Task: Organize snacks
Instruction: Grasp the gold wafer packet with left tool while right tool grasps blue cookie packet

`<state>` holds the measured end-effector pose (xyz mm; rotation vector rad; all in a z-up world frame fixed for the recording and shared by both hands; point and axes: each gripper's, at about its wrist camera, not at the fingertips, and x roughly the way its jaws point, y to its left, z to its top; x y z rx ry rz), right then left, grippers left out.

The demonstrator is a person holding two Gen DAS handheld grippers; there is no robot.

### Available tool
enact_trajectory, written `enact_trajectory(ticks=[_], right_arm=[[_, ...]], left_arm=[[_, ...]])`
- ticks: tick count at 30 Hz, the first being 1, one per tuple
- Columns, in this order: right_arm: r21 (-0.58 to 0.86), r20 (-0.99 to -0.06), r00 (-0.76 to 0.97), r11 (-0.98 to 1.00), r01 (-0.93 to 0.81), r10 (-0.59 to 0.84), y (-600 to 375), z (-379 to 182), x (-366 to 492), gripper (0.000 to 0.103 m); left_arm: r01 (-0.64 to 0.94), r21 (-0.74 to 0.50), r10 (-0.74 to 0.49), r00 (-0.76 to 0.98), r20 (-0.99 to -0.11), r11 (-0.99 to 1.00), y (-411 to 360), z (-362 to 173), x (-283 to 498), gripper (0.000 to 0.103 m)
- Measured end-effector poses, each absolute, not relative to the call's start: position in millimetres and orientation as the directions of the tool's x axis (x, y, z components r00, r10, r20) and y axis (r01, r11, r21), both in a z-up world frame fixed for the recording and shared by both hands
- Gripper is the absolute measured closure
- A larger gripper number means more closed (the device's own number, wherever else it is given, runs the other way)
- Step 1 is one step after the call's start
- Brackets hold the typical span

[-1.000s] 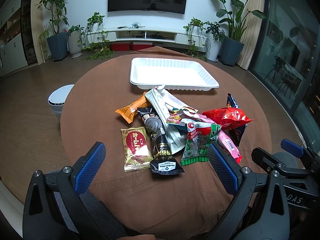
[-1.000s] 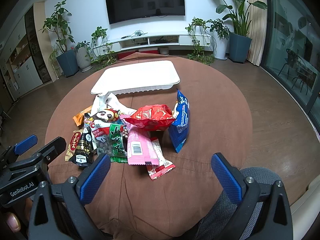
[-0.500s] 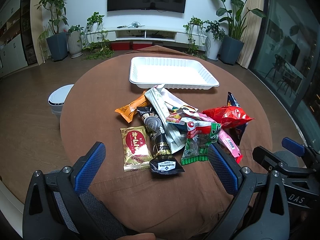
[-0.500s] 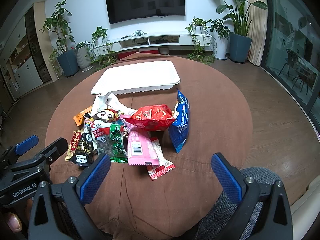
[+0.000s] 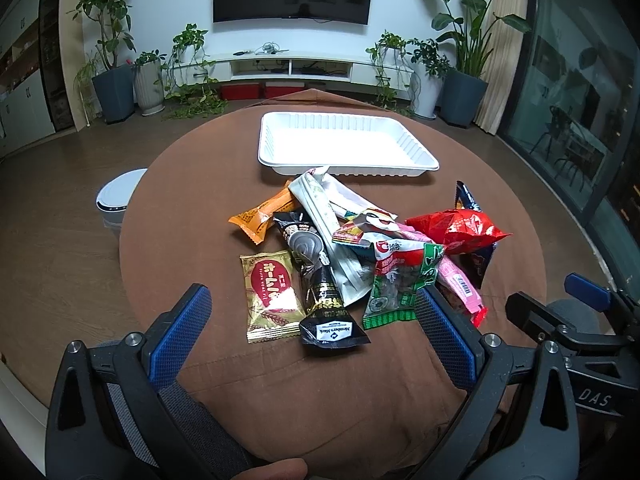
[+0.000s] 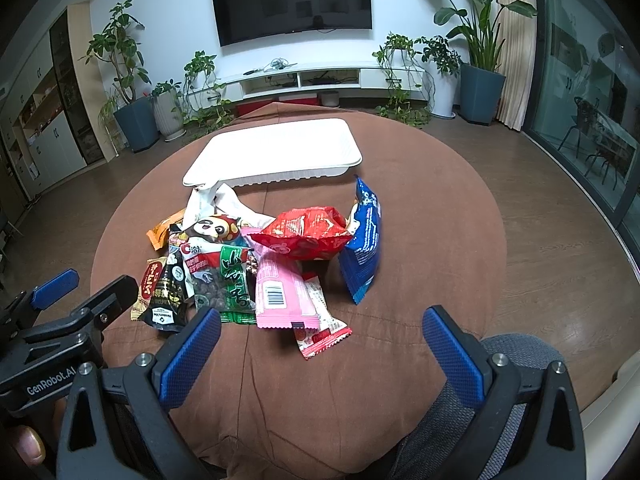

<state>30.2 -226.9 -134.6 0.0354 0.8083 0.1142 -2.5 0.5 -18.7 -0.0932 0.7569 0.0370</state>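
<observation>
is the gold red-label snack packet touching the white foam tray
Apart. The left wrist view shows bare brown cloth and an orange packet between the gold packet and the white foam tray.

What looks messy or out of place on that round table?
The snack packets lie heaped across one another on the brown cloth, while the white tray behind them sits empty. A blue bag stands on edge.

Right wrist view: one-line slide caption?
Open right gripper hovers before a pile of snack packets on the brown round table, the empty white plastic tray behind the pile.
</observation>
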Motion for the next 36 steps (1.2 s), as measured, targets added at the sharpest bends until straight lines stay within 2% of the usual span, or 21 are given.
enact_trajectory(ticks=[5,9,10,13,15,17,18,20,22,25,27,28,29,32,36], right_arm=[[0.093,-0.711,0.689,0.99,-0.106,0.141,-227.7,-133.8,28.7,0.0],[0.113,-0.697,0.695,0.984,-0.139,0.178,-230.5,-132.9,27.5,0.0],[0.122,-0.689,0.701,0.983,-0.139,0.185,-232.2,-133.0,26.3,0.0],[0.173,-0.668,0.713,0.976,-0.131,0.214,-243.6,-129.7,26.3,0.0],[0.224,-0.651,0.718,0.966,-0.129,0.247,-253.1,-127.3,26.9,0.0],[0.263,-0.641,0.719,0.957,-0.122,0.268,-265.7,-124.2,32.7,0.0],[0.269,-0.642,0.717,0.956,-0.118,0.27,-268.3,-125.7,33.2,0.0],[0.279,-0.651,0.709,0.954,-0.112,0.273,-273.4,-128.0,37.4,0.0],[0.326,-0.65,0.698,0.94,-0.101,0.3,-280.4,-132.6,36.6,0.0],[0.377,-0.681,0.652,0.923,-0.08,0.335,-287.0,-144.1,38.0,0.0],[0.398,-0.711,0.601,0.913,-0.084,0.365,-287.8,-150.4,41.2,0.008],[0.407,-0.716,0.588,0.909,-0.085,0.376,-288.2,-152.2,42.8,0.018],[0.41,-0.72,0.579,0.908,-0.088,0.381,-289.2,-153.2,44.2,0.022],[0.38,-0.714,0.599,0.919,-0.102,0.362,-287.7,-147.8,42.9,0.022],[0.344,-0.708,0.613,0.929,-0.135,0.351,-283.3,-146.3,45.4,0.022]], left_arm=[[-0.043,-0.05,-0.002,0.734,-0.679,0.998,-0.1,-16.7,-2.9,0.0],[0.029,-0.261,-0.209,0.69,-0.693,0.965,23.1,-23.5,-7.3,0.0],[0.029,-0.262,-0.211,0.682,-0.7,0.965,24.7,-24.9,-7.6,0.0],[0.054,-0.071,-0.088,0.735,-0.673,0.996,18.2,-21.6,-20.4,0.0],[0.058,-0.023,-0.058,0.736,-0.675,0.998,18.1,-21.1,-29.1,0.0],[0.02,-0.059,-0.058,0.65,-0.758,0.998,25.7,-28.9,-21.9,0.0],[-0.048,-0.112,-0.061,0.608,-0.792,0.993,38.7,-34.1,-16.6,0.0],[-0.089,-0.162,-0.077,0.602,-0.795,0.983,53.1,-36.7,-12.7,0.0],[-0.122,-0.129,-0.034,0.583,-0.812,0.984,62.7,-38.4,-3.9,0.0],[-0.136,-0.132,-0.034,0.562,-0.827,0.982,69.4,-41.6,8.9,0.0],[-0.139,-0.118,-0.022,0.552,-0.834,0.983,71.0,-43.9,17.8,0.0],[-0.137,-0.111,-0.02,0.539,-0.842,0.984,72.2,-46.6,24.3,0.0],[-0.136,-0.109,-0.021,0.53,-0.848,0.985,70.9,-48.7,29.6,0.0],[-0.115,-0.081,-0.013,0.501,-0.866,0.99,65.0,-56.8,51.0,0.0],[-0.087,-0.104,-0.051,0.475,-0.878,0.991,60.6,-70.3,73.4,0.001]])
